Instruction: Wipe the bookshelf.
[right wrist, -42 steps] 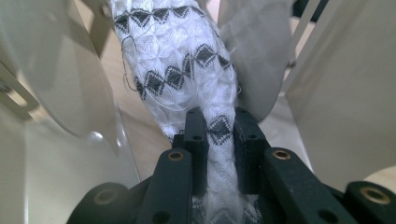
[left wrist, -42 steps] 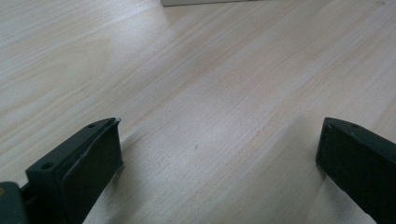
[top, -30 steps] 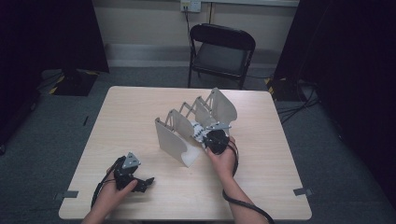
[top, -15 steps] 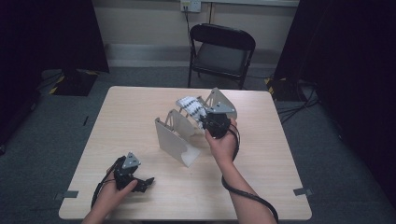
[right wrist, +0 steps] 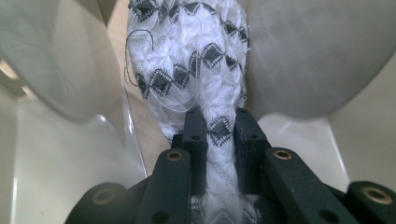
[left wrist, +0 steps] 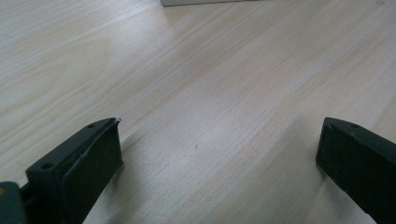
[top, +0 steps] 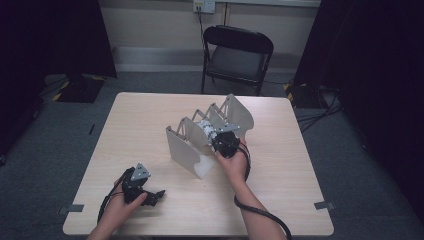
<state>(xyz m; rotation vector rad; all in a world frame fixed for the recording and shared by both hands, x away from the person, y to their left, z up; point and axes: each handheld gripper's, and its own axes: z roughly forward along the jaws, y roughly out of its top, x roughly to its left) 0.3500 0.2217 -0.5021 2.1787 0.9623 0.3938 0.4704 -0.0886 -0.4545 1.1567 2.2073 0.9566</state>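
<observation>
Fingers [right wrist: 195,140] of the right gripper [right wrist: 219,130] are seen clamped on a white cloth with black diamonds [right wrist: 191,60], held between the upright panels of a white rack [top: 182,145] mid-table [top: 300,165]. The left gripper [left wrist: 219,154] is rested spread wide on bare wood, well apart.

Pale wooden table [top: 125,125], black folding chair [top: 235,55] behind it — wall socket [top: 204,6], grey carpet [top: 60,135]

So the white knit cloth [right wrist: 196,70] with black diamond patterning is bunched into a narrow roll, pinched between the right gripper's fingers [right wrist: 195,140] and stretching out ahead of them, down between two pale dividers of the rack [top: 182,147].
</observation>
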